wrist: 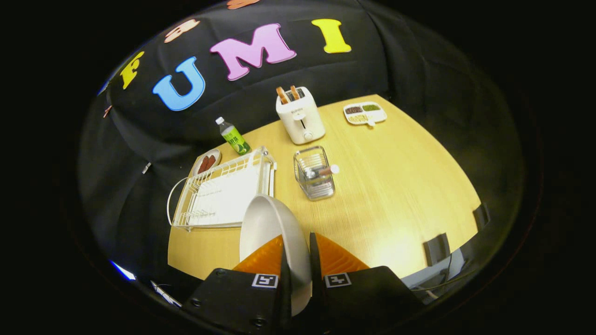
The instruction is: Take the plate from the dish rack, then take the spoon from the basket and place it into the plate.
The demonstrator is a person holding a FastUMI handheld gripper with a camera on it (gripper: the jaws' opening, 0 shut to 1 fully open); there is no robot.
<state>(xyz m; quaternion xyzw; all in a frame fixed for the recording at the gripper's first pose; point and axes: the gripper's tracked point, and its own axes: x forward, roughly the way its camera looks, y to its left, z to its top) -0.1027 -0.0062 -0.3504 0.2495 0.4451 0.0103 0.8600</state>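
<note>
The gripper (298, 260) has its jaws nearly closed, pinching the rim of the round white plate (267, 228), which stands on edge between the fingers above the pale wooden table (396, 195). Held this way, the plate seems lifted clear of the white wire dish rack (223, 190) just beyond it, ready to be laid flat. The spoon (321, 172) with a wooden handle lies in the small clear wire basket (314, 174), further ahead, untouched.

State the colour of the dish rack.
White, seen in the gripper view: the wire dish rack sits beyond the gripper, which grips the plate.
</note>
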